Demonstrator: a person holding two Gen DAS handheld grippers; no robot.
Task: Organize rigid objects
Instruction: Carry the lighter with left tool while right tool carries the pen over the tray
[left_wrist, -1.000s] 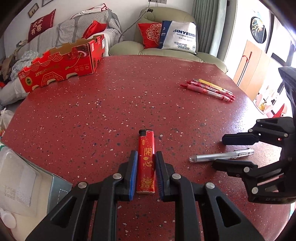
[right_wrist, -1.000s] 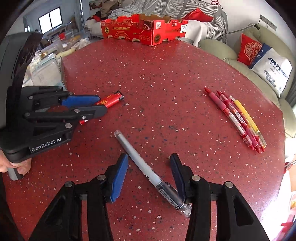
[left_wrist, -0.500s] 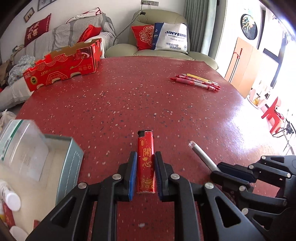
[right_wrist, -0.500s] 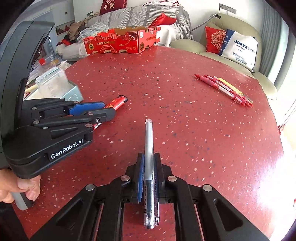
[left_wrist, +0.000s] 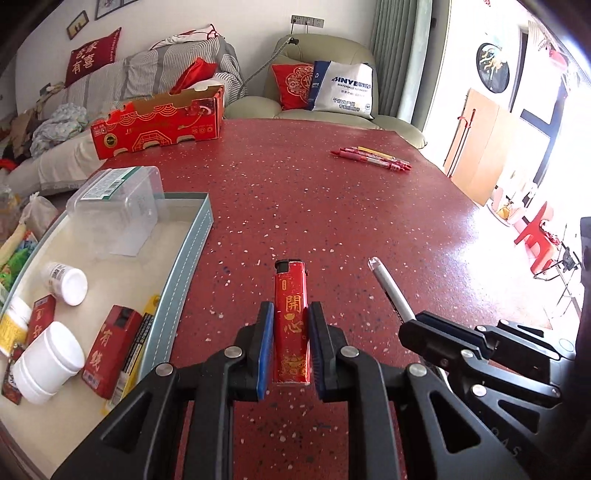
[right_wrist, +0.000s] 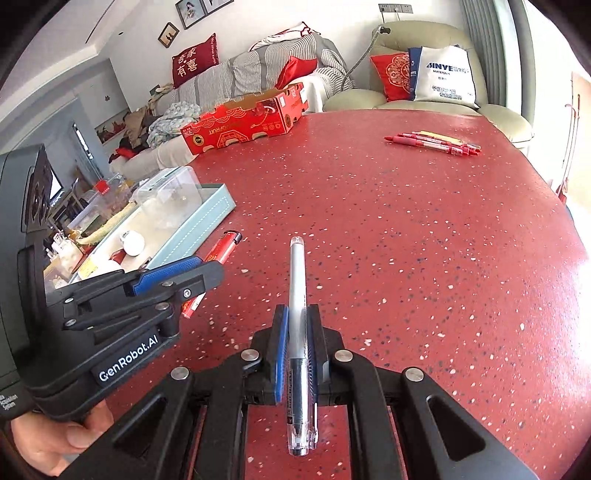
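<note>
My left gripper (left_wrist: 290, 314) is shut on a red lighter (left_wrist: 291, 321) with gold characters, held above the red speckled table (left_wrist: 332, 206). My right gripper (right_wrist: 297, 314) is shut on a silver pen (right_wrist: 297, 291) that points forward between the blue pads. In the left wrist view the right gripper (left_wrist: 428, 325) sits at the lower right with the pen (left_wrist: 389, 290) sticking out. In the right wrist view the left gripper (right_wrist: 207, 266) is at the left, carrying the lighter (right_wrist: 221, 251), with a hand below it. A pale blue tray (left_wrist: 192, 251) lies to the left.
The tray holds white bottles (left_wrist: 68, 282), red packs (left_wrist: 110, 349) and a clear plastic box (left_wrist: 118, 206). Several red and yellow pens (left_wrist: 371, 157) lie at the far right of the table. A red cardboard box (left_wrist: 159, 123) stands at the far edge before sofas.
Both grippers have moved left toward the tray, which now fills the left side. The right gripper closed on the silver pen, lifted it and rolled it to point forward. The lighter stays gripped.
</note>
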